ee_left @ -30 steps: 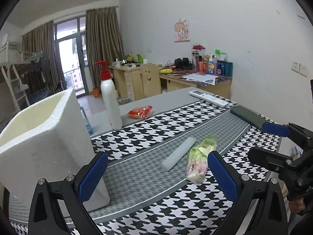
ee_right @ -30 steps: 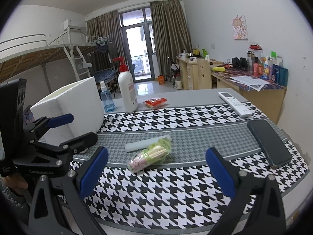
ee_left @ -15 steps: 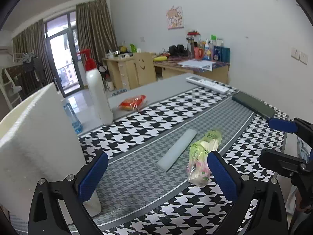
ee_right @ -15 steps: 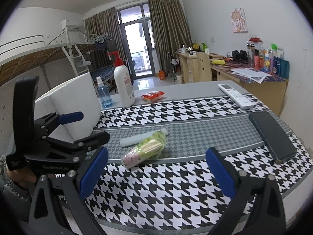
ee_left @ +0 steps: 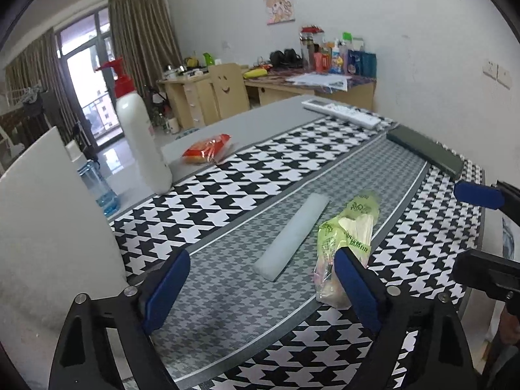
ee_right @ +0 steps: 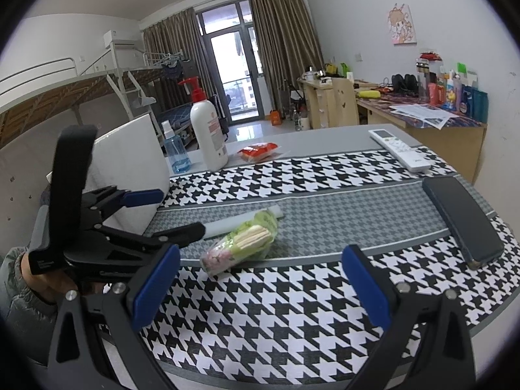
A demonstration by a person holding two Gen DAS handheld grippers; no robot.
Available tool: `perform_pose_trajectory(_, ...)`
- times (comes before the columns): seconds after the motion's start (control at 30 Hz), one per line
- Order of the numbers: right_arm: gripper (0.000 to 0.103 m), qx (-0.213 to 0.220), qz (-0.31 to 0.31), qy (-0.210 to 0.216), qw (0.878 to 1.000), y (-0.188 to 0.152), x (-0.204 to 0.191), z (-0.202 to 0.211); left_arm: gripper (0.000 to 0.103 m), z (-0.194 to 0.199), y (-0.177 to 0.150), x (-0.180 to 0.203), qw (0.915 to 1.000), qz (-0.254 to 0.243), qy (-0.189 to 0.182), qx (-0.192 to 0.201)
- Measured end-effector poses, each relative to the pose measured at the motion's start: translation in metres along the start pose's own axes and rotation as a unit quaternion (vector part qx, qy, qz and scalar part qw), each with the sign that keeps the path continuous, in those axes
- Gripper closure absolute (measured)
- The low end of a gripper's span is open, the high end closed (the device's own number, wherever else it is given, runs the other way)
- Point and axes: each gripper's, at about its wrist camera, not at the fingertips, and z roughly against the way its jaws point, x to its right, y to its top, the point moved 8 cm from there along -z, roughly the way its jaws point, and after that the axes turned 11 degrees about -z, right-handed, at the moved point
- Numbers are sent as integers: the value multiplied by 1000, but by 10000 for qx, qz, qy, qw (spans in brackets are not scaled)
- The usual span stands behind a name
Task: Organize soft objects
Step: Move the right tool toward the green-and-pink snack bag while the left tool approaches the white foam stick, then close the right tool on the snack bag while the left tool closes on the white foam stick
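A pale foam strip [ee_left: 292, 234] and a green plastic bag of wafers [ee_left: 344, 237] lie side by side on the grey band of the houndstooth cloth. My left gripper [ee_left: 260, 276] hovers just short of them. Its jaws are closing, the strip's near end shows between the fingers untouched, and the right pad sits in front of the bag's near end. The right wrist view shows the bag [ee_right: 243, 243], the strip [ee_right: 227, 224] behind it, and the left gripper [ee_right: 172, 213] to their left. My right gripper [ee_right: 260, 279] stands open and empty over the cloth's near edge.
A white foam box [ee_left: 48, 227] stands at the left. Beyond it are a pump bottle [ee_left: 139, 143], a blue spray bottle [ee_left: 97, 185] and a red snack packet [ee_left: 208, 149]. A remote [ee_left: 341, 113] and a dark phone [ee_left: 425, 152] lie far right.
The left gripper has moved forward and down towards the strip and bag, and its jaws have narrowed a little. The foam box has slid to the left edge of its view. The right gripper stays put.
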Motion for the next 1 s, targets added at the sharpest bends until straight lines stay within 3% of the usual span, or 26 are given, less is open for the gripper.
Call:
perform_pose_trajectory(0.17, 2, -37, 0, 92, 10000, -2, -3, -2, 24, -18, -4, -3, 9996, -15, -132, -243)
perform_pose_trajectory(0.43, 2, -136, -66, 46, 9999, -2, 0, -9, 25, -31, -5, 0, 9988, -126, -361, -302)
perform_pose_trajectory(0.8, 2, -215, -107, -20, 9997, -1, 2, -17, 35, -45, -1, 1, 9972, -216, -619, -362)
perform_pose_trajectory(1.0, 2, -263, -195, -21, 9995, -2, 6, -22, 49, -56, -2, 2, 9949, -195, -843, -518)
